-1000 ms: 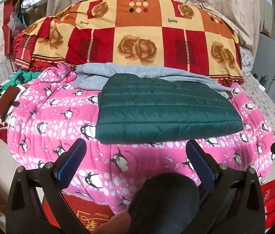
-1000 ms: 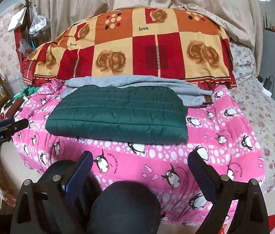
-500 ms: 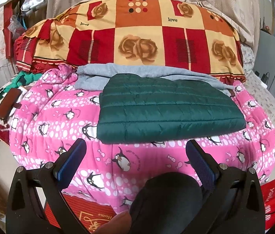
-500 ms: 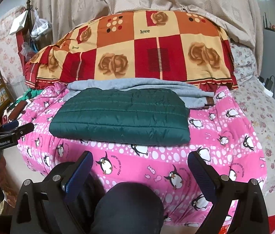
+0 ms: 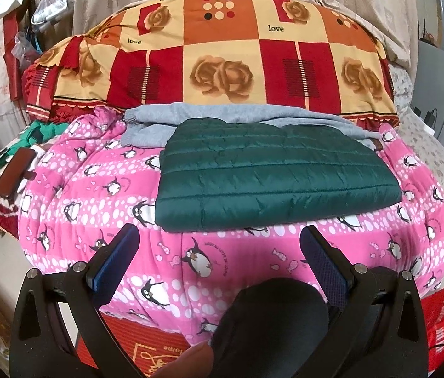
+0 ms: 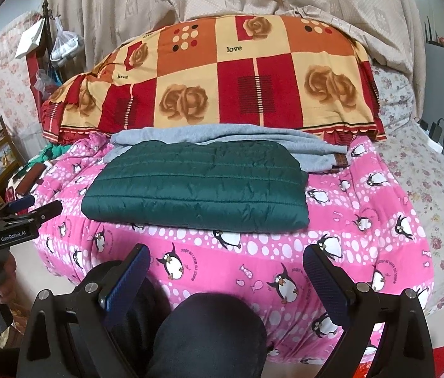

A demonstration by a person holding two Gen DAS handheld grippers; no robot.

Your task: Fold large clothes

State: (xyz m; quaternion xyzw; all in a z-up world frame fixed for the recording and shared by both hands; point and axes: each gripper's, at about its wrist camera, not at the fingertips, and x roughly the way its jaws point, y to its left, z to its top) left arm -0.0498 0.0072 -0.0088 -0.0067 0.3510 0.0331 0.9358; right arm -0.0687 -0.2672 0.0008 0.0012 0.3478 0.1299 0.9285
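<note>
A dark green quilted jacket (image 5: 272, 173) lies folded into a flat rectangle on the pink penguin blanket (image 5: 111, 189); it also shows in the right wrist view (image 6: 200, 186). A folded grey garment (image 5: 159, 119) lies behind it, partly under it, and shows in the right wrist view (image 6: 285, 138) too. My left gripper (image 5: 219, 245) is open and empty, held back from the blanket's near edge. My right gripper (image 6: 226, 261) is open and empty, also short of the jacket. The left gripper's side shows in the right wrist view (image 6: 20, 217).
A red and orange rose-patterned quilt (image 5: 222, 60) is piled behind the clothes. A brown object (image 5: 14, 173) and green cloth (image 5: 42, 129) lie at the left. A floral bedsheet (image 6: 436, 189) extends right. A dark knee (image 6: 212, 334) sits below the grippers.
Both grippers have drifted slightly; the view of the jacket shifted a little. The jacket and grey garment have not moved, and both grippers stay open.
</note>
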